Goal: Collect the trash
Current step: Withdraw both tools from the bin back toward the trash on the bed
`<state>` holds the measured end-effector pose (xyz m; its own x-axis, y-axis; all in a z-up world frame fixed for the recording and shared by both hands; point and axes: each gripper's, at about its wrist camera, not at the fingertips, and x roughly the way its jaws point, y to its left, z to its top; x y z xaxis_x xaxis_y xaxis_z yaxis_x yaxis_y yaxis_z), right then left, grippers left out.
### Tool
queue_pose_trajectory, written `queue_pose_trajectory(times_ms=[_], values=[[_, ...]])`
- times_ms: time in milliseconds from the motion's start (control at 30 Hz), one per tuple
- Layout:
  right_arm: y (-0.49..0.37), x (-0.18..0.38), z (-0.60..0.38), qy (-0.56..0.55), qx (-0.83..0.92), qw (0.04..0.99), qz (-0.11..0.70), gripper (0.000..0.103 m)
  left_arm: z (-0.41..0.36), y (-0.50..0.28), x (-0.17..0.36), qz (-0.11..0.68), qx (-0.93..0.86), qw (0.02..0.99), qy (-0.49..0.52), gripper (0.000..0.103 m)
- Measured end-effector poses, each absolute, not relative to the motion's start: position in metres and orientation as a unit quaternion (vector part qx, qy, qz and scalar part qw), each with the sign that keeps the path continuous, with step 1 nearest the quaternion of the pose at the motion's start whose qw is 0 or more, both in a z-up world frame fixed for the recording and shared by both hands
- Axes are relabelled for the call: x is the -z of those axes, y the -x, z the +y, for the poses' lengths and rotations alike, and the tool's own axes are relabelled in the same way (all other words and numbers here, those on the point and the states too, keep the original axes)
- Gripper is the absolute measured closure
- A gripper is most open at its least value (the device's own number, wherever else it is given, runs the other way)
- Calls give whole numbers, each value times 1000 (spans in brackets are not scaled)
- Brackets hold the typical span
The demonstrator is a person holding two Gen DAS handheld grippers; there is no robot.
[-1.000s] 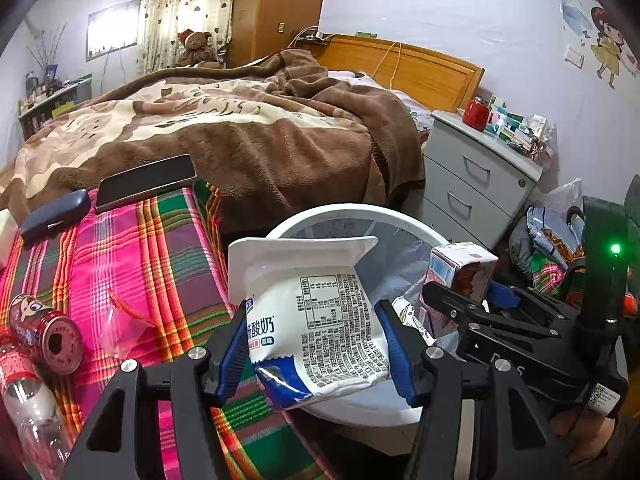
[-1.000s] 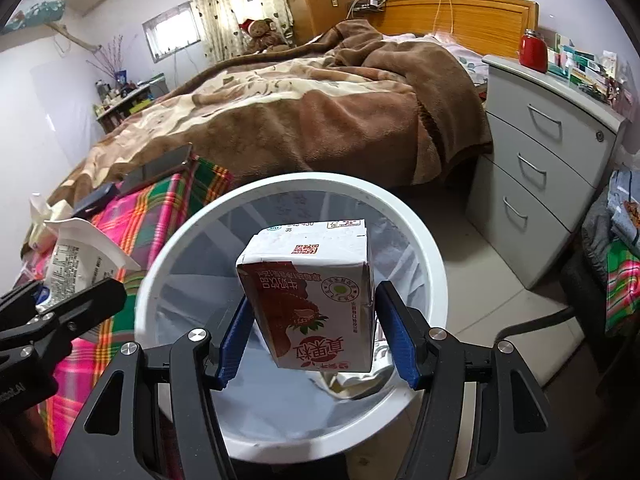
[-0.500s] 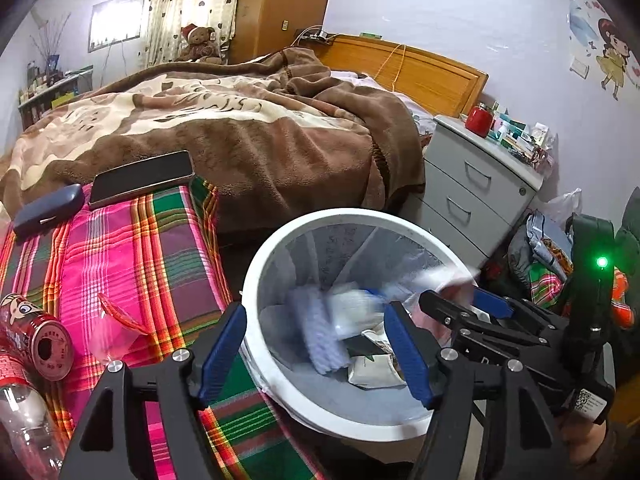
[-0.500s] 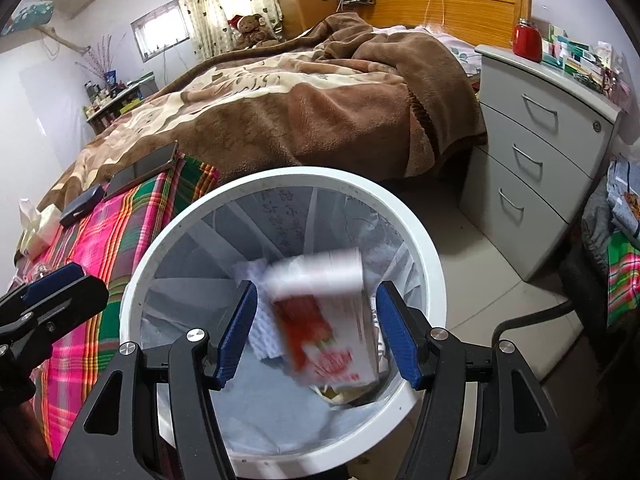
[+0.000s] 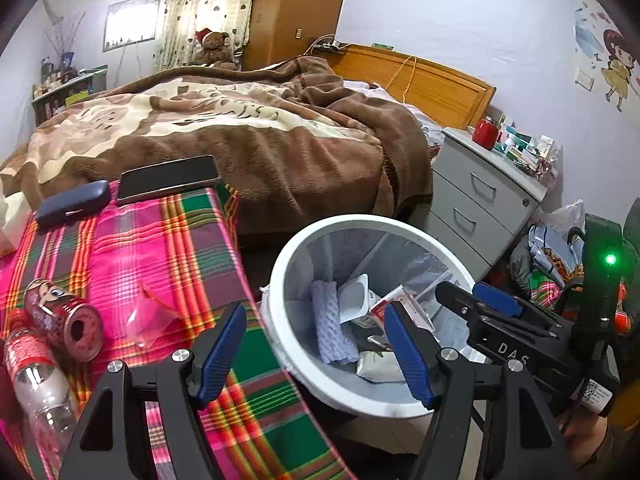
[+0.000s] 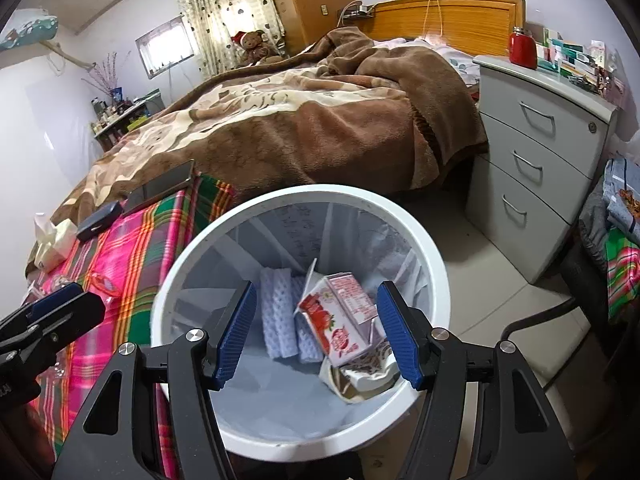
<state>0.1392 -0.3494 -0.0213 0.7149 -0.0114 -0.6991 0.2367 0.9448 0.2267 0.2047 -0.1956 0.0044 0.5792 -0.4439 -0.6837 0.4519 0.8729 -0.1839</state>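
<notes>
Both claws stand wide open with nothing between their blue pads. The right claw (image 6: 316,332) hangs over the white bin (image 6: 208,240); straight ahead of it, down inside, the red milk carton (image 6: 340,320) lies tilted on its side, with a white foam net (image 6: 276,320) just left of it and a crumpled wrapper (image 6: 360,376) under the claw's right pad. The left claw (image 5: 316,346) sits at the bin's (image 5: 280,344) left rim, its right pad over the opening and its left pad over the plaid cloth on the desk (image 5: 140,248). Inside the bin, ahead of this claw, the yogurt pouch (image 5: 352,300) rests against the foam net (image 5: 332,328) and touches the carton (image 5: 396,300). To its left on the desk lie a red can (image 5: 64,320) on its side, a clear bottle (image 5: 36,380) beside that, and a clear scrap of plastic (image 5: 148,316) nearer the claw. Farther ahead, at the desk's far edge, are a phone (image 5: 168,178) and a dark case (image 5: 72,204). The right claw (image 5: 480,304) shows to the right, over the bin's far side.
</notes>
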Motion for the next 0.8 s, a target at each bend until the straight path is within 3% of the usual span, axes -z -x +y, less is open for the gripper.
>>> queue_pose_trajectory(times_ms=[800], values=[[-131,8,-290,-138,12,925,353,39,-95,-168,-18,366,175,914,25,32]])
